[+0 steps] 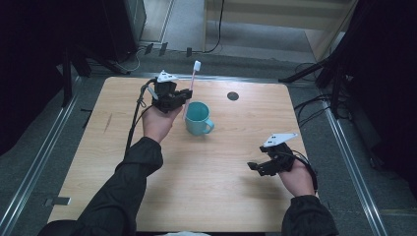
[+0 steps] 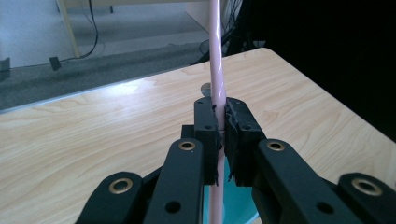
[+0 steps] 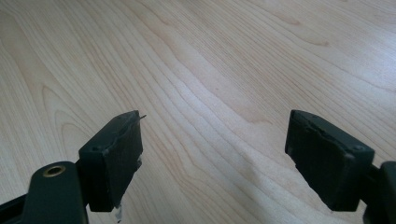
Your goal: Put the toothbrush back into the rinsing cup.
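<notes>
1. While the wooden table (image 1: 206, 187) spreads wide under both hands, the work sits at its far middle, where the teal mug (image 1: 197, 119) stands upright with its handle toward the right.
2. Up at the mug's left rim, the left gripper (image 1: 183, 96) has its jaws clenched on the pink toothbrush (image 1: 193, 81), shaft upright, white head on top.
3. Over on the near right, the right gripper (image 1: 255, 167) hovers low with jaws released, nothing between them (just bare wood grain in its own view).
4. My read: the brush is being stood in the mug; next comes a clean release and a straight lift away.
5. Hard to tell: the brush's lower end is hidden behind the jaws, so whether it touches the mug's bottom is unclear.
</notes>
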A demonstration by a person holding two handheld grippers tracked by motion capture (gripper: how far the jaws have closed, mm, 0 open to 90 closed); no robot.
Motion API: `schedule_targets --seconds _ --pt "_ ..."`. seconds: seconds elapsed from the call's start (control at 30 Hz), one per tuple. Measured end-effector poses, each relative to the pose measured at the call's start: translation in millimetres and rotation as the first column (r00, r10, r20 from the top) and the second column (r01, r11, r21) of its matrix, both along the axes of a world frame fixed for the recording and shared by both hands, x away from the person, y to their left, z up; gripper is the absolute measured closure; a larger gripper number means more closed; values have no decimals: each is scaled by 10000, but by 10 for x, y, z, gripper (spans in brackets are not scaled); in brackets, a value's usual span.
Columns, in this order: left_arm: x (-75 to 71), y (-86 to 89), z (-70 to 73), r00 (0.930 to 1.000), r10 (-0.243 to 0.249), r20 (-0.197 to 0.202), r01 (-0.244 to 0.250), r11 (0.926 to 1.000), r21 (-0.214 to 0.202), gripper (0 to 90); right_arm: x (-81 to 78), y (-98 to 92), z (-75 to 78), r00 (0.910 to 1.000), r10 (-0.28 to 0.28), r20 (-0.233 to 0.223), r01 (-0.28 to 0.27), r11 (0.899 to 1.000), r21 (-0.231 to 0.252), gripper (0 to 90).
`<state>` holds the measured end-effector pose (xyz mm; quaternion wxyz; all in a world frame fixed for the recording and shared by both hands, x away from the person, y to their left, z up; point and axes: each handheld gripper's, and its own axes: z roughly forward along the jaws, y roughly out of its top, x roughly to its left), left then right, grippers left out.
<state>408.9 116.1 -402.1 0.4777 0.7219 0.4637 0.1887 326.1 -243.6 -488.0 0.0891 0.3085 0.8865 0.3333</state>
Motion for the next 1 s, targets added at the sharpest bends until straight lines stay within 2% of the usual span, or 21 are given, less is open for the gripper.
schedule_targets --seconds 0.4,0.57,0.7,0.83,1.0 --pt "145 -146 -138 9999 75 -143 -76 10000 -56 839 -1 9 1 10000 33 15 -33 10000 10 188" --pt "190 -189 -206 9994 65 -332 -66 10000 -40 839 5 11 1 9999 104 70 -104 9999 18 188" --pt "200 -212 -198 9996 51 -270 -53 9999 -102 839 6 16 1 9999 130 67 -130 9999 21 188" --pt "219 -245 -146 9998 6 -190 -5 10000 57 839 6 18 1 9999 127 71 -127 9999 18 188" --pt "269 -267 -94 10000 -20 -80 19 10000 -86 839 4 18 4 9999 128 85 -128 9999 2 188"
